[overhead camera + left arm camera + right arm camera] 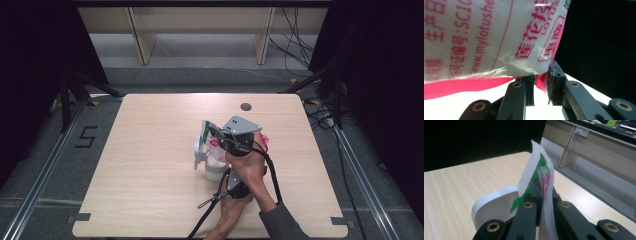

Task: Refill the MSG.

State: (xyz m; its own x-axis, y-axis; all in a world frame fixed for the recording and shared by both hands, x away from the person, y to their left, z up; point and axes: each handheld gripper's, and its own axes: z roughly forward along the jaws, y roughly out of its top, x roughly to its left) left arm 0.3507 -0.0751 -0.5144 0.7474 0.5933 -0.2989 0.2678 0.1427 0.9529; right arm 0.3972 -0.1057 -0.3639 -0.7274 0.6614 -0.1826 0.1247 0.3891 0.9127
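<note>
Desk (150, 190), near the middle, a little toward the right edge: a white cup (214, 169) stands there with a white handle-like piece (199, 150) on its left side. Above it hangs a plastic pouch (210, 131), white with green at one end and pink at the other, held up between both tools.

Left gripper (541, 86): jaws clamped on the pink-edged corner of the pouch (499, 37), a thin fold of film pinched between the pads. Red print on white film; the panel bows and creases near the pinch.

Right gripper (541, 195): jaws pressed together on the green-printed top edge of the pouch (536, 162), which stands up past the tips. The white curved piece (494, 205) sits just beside its jaws.

Judgement: the pouch is light, soft and slick film; it will sag and twist between the two pinches and may slip out of a shallow grip. Best hold looks like the sealed seams and corners, where the film is doubled and stiffer, not the slack middle panel. The cup is probably light and easily tipped.
</note>
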